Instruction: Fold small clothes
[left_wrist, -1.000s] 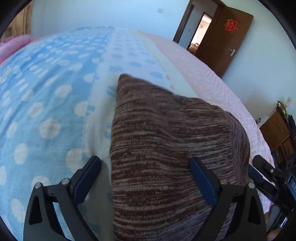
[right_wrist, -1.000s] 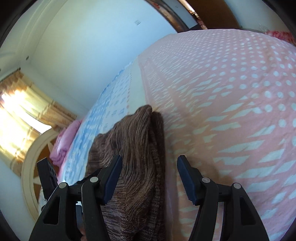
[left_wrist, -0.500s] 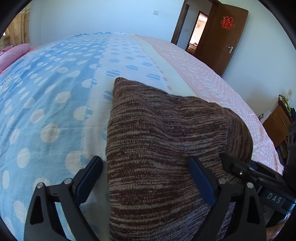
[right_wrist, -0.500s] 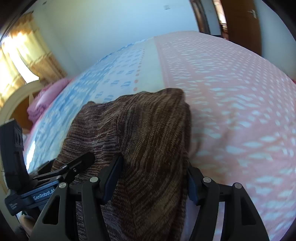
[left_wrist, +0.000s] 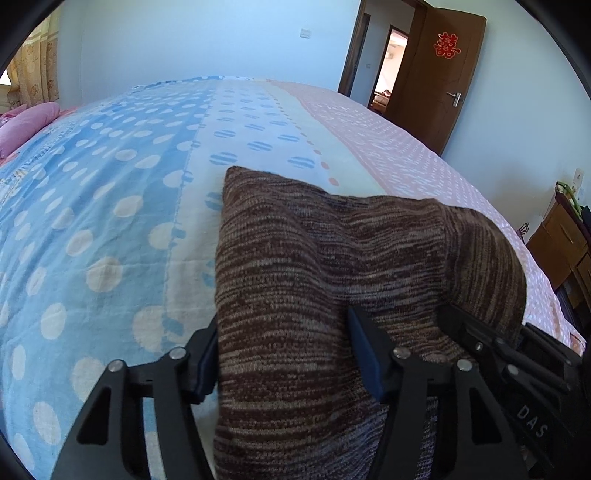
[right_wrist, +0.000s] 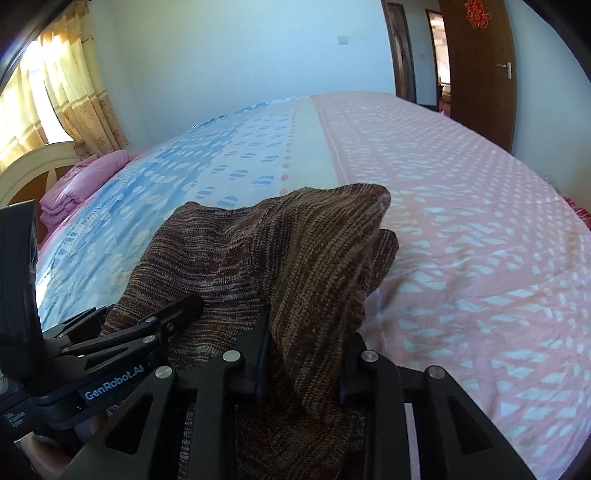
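A brown striped knit garment (left_wrist: 314, 266) lies on the bed near its front edge. My left gripper (left_wrist: 284, 358) has the garment's left part between its blue pads (left_wrist: 364, 354). Its jaws are closing and both pads touch the cloth. My right gripper (right_wrist: 304, 343) is also closing, and a raised fold of the garment (right_wrist: 314, 258) is pinched between its fingers. Each gripper shows in the other's view: the right gripper (left_wrist: 498, 354) sits just right of the left one, and the left gripper (right_wrist: 147, 332) lies low on the cloth's left side.
The bed sheet (left_wrist: 92, 221) is blue with dots on the left, cream in the middle and pink (right_wrist: 461, 221) on the right. Folded pink bedding (right_wrist: 74, 184) lies by the headboard. A wooden cabinet (left_wrist: 561, 243) stands right of the bed, and an open door (left_wrist: 443, 74) is behind it.
Both pairs of jaws have narrowed onto the cloth. The right gripper rolled upright and came in beside the left one, over the garment's right side, bunching a fold between its fingers.
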